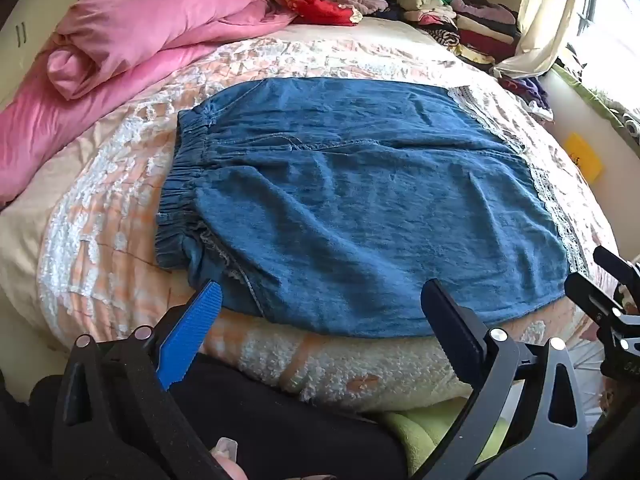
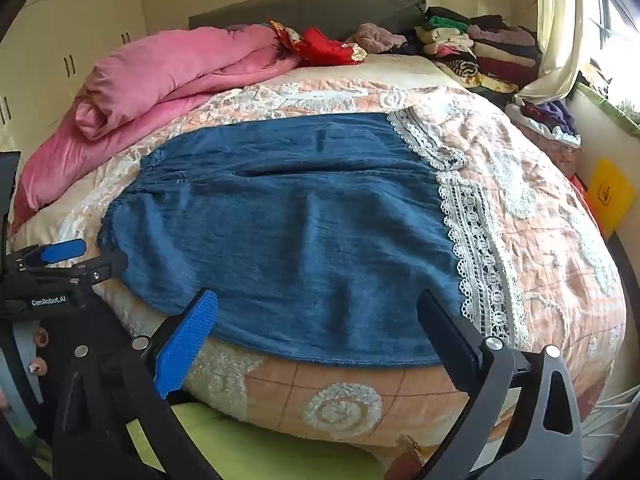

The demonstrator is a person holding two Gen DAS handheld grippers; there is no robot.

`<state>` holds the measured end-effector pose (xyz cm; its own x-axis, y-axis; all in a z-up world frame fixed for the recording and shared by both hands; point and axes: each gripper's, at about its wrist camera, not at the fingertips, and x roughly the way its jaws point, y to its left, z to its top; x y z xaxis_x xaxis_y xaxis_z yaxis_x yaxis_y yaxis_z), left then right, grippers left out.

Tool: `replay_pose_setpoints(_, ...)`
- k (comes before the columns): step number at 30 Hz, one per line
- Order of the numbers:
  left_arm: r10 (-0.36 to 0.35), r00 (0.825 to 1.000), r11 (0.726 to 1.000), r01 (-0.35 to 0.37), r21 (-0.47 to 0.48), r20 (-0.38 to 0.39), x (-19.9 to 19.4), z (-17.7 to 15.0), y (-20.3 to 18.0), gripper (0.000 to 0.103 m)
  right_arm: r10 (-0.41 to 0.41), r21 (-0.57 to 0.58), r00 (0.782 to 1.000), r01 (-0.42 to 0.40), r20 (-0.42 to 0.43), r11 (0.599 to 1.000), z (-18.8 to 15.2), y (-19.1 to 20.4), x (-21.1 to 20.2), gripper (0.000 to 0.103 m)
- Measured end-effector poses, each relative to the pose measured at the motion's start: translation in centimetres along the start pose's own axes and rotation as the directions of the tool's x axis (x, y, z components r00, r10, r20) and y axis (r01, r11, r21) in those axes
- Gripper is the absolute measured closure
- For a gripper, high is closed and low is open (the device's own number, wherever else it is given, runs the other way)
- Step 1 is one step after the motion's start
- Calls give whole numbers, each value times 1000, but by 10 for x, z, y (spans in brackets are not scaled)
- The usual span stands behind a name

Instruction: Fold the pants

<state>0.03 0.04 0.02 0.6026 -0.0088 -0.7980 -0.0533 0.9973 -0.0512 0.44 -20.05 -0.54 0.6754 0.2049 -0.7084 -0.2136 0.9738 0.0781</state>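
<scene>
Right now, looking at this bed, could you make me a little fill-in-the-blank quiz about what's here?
1. The pants lying on the bed are ____ in colour.
2. The hem of the pants is trimmed with white ____.
3. The rolled quilt beside them is ____.
4. The jaws of both the left gripper and the right gripper stand ____.

Missing words: blue; lace; pink; open

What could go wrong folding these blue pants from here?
1. The blue pants look already doubled, so either open claw, left or right, might pinch only the top layer, leaving the fold uneven.
2. The lace trim could snag on a finger.
3. The near hem overhangs the quilt edge; a tug may slide everything off.
</scene>
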Motion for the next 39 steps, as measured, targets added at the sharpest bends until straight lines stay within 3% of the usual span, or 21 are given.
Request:
replay_pose_setpoints(8, -1, 1000, 1000, 1, -7, 1, -4, 12, -1, 9, -23, -22, 999, 23, 30, 999, 3, 5, -8, 4)
replay_pose_setpoints(39, 5, 1000, 1000, -5, 14, 16, -7, 0, -3, 9, -17, -25, 1000, 18, 22, 1000, 3, 6, -7, 4)
